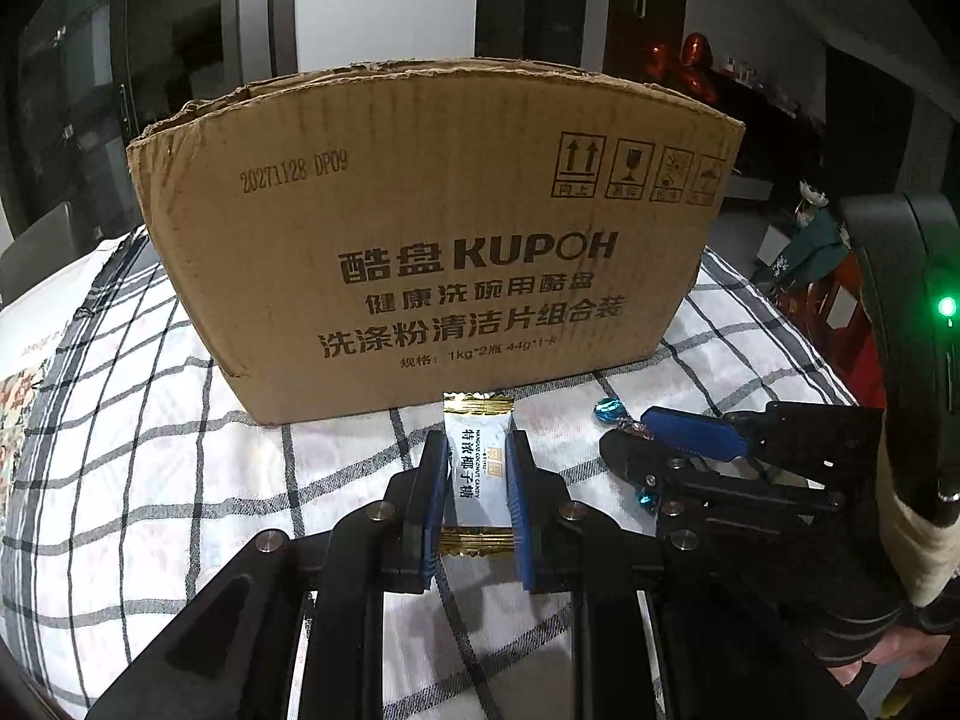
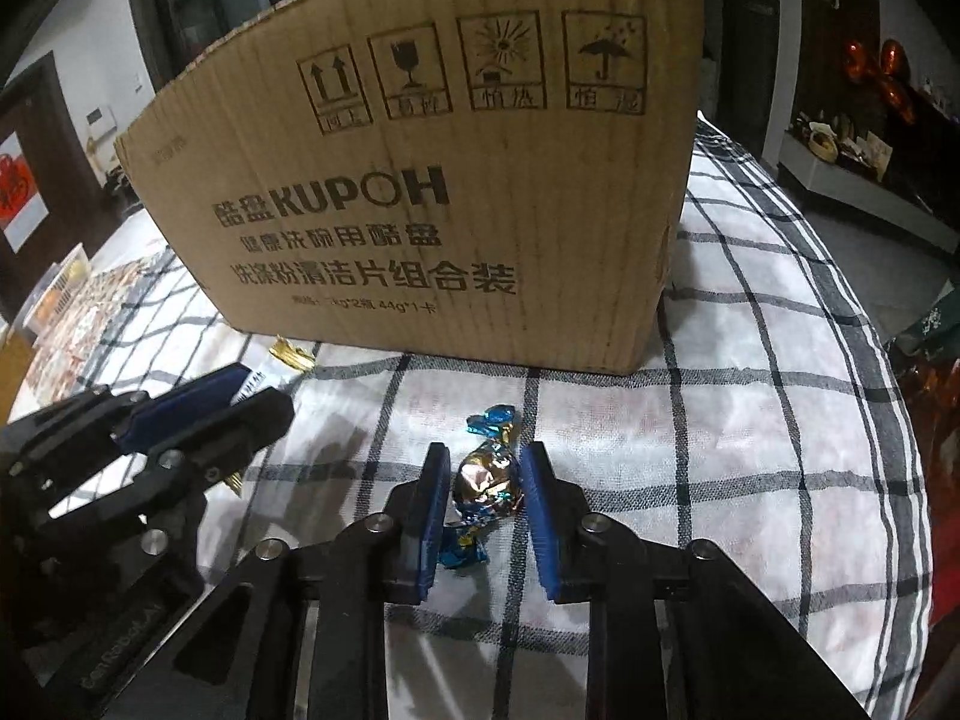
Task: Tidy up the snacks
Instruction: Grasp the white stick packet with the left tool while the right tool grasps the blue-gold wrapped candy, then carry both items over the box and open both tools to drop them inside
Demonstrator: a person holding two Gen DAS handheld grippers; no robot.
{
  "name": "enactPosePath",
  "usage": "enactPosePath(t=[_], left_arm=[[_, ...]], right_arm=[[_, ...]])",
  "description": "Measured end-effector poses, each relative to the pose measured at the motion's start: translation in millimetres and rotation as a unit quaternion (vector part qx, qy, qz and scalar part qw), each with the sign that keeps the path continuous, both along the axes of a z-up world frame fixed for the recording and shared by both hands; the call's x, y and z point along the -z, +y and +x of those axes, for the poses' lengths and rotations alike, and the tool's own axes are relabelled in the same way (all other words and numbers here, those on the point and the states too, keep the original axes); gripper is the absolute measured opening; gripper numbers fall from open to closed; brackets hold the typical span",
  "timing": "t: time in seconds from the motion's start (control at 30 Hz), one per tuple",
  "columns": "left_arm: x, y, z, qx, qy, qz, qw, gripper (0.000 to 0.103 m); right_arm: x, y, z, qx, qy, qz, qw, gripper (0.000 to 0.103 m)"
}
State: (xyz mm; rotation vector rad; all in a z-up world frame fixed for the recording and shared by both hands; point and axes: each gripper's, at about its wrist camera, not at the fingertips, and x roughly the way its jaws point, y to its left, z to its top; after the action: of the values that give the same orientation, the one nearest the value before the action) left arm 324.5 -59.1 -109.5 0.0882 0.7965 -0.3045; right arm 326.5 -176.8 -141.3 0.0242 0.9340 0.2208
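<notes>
Left wrist view: left tongs (image 1: 478, 450) pinching white gold-ended candy (image 1: 478, 462) – right tongs (image 2: 487, 480) flanking blue foil sweet (image 2: 485, 480), not gripping

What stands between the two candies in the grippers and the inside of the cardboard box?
Only the box's own near wall. The white candy in the left gripper and the blue foil candy between the right gripper's fingers sit below its torn rim, so both must go over it.

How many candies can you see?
2. A white coconut candy is clamped in the left gripper. A shiny blue-and-brown candy sits between the right gripper's pads. More may be hidden inside the cardboard box.
</notes>
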Motion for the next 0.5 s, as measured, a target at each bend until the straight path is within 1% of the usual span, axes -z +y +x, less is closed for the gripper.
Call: enactPosePath(t=[0.23,0.5], left_arm=[[-6,3,-6,-0.002,-0.005,-0.005,1.0,0.02],[-25,11,-24,-0.007,-0.02,-0.015,0.9996,0.02]], right_arm=[[-8,1,-6,-0.004,-0.011,-0.008,1.0,0.024],[-38,-2,-30,-0.008,-0.047,0.002,0.999,0.024]])
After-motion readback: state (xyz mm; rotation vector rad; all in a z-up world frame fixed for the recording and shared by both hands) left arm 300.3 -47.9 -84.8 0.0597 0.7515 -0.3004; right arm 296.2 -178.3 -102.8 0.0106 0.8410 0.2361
